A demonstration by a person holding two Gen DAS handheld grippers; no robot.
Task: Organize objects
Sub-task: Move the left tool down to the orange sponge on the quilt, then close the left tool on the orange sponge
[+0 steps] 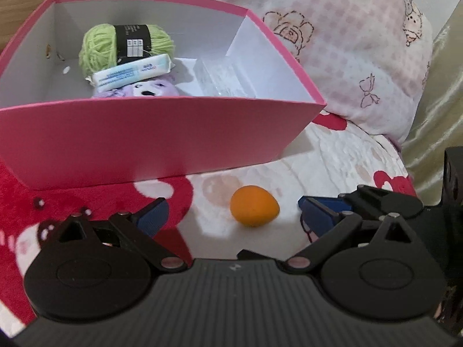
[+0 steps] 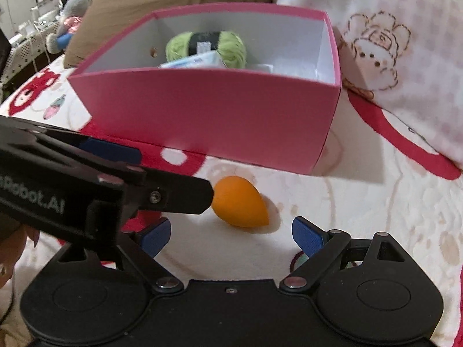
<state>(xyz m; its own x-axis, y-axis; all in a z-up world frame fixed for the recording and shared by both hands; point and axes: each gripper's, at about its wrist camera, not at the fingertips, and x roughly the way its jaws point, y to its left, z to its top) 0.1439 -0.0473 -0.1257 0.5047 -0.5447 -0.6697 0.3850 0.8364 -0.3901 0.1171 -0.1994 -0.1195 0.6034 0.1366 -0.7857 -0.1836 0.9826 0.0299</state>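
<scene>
Black left gripper (image 1: 233, 217) with blue pads: jaws spread wide, nothing between them. Black right gripper (image 2: 231, 237): jaws also wide apart, empty. Orange teardrop-shaped foam sponge (image 2: 238, 202) lies on white-and-red quilted bedspread (image 2: 376, 202), frame centre, just ahead of both grippers. Pink cardboard box (image 1: 144, 138) behind, upper frame, holds green yarn ball (image 1: 98, 46), white tissue pack (image 1: 131, 72), purple plush toy (image 1: 144, 91).
</scene>
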